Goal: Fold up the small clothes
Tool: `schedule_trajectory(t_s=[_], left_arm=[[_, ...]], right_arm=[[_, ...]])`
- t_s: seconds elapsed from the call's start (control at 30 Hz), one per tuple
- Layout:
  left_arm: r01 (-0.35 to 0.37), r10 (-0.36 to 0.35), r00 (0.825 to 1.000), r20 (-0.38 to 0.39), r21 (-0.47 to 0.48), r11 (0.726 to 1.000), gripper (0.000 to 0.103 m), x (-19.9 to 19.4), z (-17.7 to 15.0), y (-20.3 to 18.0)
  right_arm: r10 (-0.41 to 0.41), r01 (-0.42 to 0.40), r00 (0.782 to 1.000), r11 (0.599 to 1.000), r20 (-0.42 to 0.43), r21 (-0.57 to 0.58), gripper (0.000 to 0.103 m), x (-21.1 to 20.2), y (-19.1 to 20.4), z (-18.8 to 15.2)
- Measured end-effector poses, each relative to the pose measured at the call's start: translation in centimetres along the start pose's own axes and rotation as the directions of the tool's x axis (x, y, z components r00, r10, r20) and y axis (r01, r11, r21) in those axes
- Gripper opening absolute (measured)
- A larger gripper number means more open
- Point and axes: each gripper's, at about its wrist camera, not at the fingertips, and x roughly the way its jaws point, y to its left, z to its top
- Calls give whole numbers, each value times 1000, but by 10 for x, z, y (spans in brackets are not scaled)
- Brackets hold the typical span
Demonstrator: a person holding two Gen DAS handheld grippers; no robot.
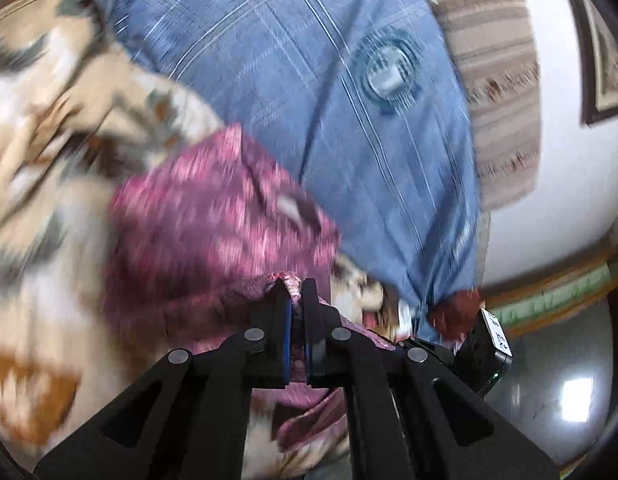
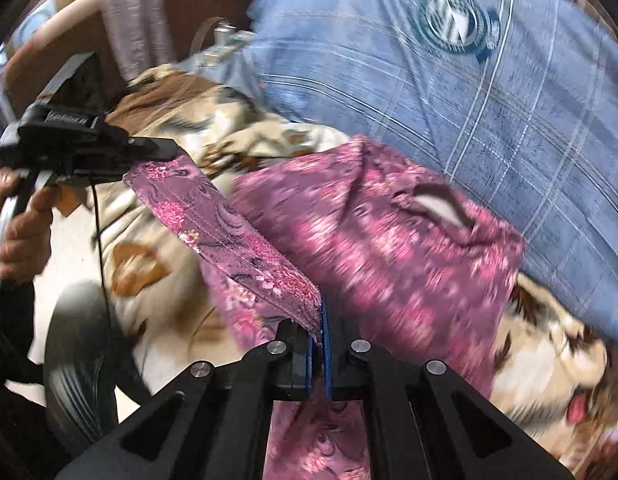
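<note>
A small pink-and-purple floral garment [image 2: 381, 232] lies partly on a patterned bedspread and is lifted along one hemmed edge. My right gripper [image 2: 317, 322] is shut on one end of that edge, cloth pinched between its blue pads. The left gripper [image 2: 161, 156], seen from the side in the right wrist view, holds the other end, so the hem [image 2: 229, 232] stretches taut between the two. In the left wrist view my left gripper [image 1: 296, 292] is shut on a bunched fold of the same garment [image 1: 213, 232]. The picture is blurred by motion.
A large blue checked pillow [image 1: 309, 80] with a round emblem lies behind the garment. The beige and brown floral bedspread [image 1: 49, 160] covers the bed. A striped cushion [image 1: 497, 80] leans on the white wall. A person's hand [image 2: 21, 236] grips the left tool's handle.
</note>
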Motion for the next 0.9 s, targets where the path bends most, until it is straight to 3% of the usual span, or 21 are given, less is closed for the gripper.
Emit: schedule_trajectory(t_s=[0.13, 0.3, 0.4, 0.53, 0.57, 0.6, 0.63, 0.67, 0.73, 0.8, 0.9], left_arm=[[-35, 36, 999, 10, -36, 999, 2, 59, 61, 18], [-84, 86, 996, 18, -66, 994, 2, 111, 101, 50], [-103, 103, 995, 5, -50, 993, 3, 133, 118, 61], [-232, 232, 968, -93, 17, 973, 5, 157, 118, 71], [-234, 236, 969, -67, 38, 972, 11, 147, 113, 68], [-242, 245, 969, -37, 62, 968, 27, 137, 109, 63], [-267, 268, 964, 3, 89, 960, 39, 124, 103, 56], [-296, 291, 955, 63, 117, 948, 59, 107, 96, 47], [-344, 313, 933, 177, 185, 921, 62, 75, 78, 23], [-375, 327, 918, 226, 223, 900, 63, 56, 55, 6], [-316, 261, 938, 228, 251, 915, 66, 45, 12, -11]], right_arm=[[36, -30, 995, 997, -89, 69, 4, 62, -65, 64], [69, -42, 988, 982, -139, 185, 4, 141, -123, 94], [79, -50, 990, 972, -118, 231, 5, 165, -139, 97], [45, -5, 991, 953, -125, 304, 27, 184, -152, 87], [34, -1, 995, 946, -97, 325, 34, 173, -152, 83], [25, -2, 998, 945, -65, 328, 36, 161, -149, 80], [3, -4, 1000, 948, 4, 318, 42, 133, -141, 74], [-14, -2, 999, 948, 50, 317, 53, 113, -135, 68], [-31, -36, 982, 938, 189, 344, 71, 55, -122, 40], [-39, -60, 965, 930, 259, 363, 74, 17, -113, 8], [-28, -121, 946, 894, 324, 432, 74, -23, -108, -55]])
